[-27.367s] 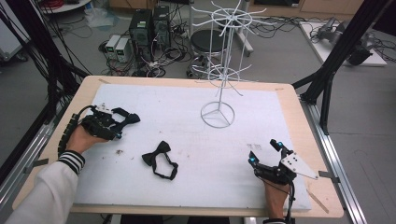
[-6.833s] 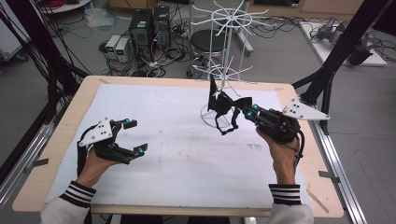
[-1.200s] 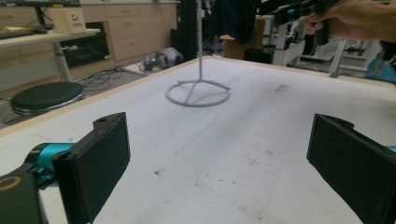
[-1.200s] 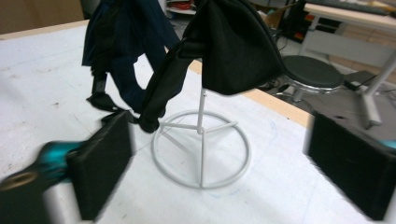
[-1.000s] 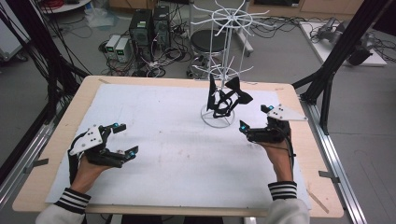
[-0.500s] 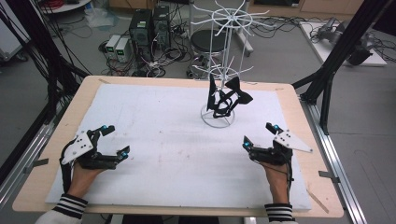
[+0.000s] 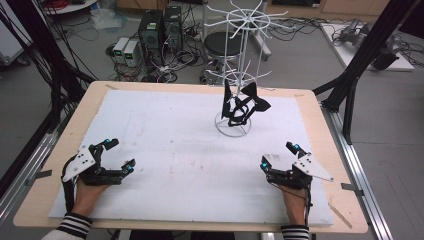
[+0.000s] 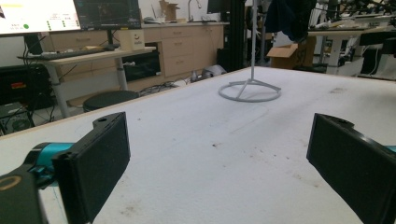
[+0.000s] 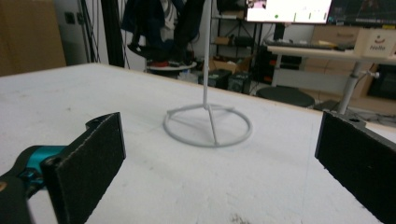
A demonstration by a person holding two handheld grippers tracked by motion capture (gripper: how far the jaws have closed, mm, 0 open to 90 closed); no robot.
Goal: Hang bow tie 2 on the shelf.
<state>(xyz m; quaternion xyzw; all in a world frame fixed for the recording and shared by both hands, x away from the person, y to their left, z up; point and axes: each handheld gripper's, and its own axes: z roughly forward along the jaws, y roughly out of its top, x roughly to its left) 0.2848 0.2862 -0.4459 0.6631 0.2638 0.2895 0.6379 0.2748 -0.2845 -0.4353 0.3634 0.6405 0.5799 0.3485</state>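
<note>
A black bow tie hangs from a low arm of the white wire stand at the back middle of the white mat. The stand's ring base shows in both gripper views, with the dark bow tie above it. My left gripper rests at the front left, open and empty. At the front right, my right gripper is open with nothing between its fingers.
The white mat lies on a wooden table. Black frame posts rise at the right and left. Computers and cables sit on the floor beyond the far edge.
The bow tie went from the mat onto the stand, carried by my right gripper. Within the last second both grippers drew back toward the front edge, open.
</note>
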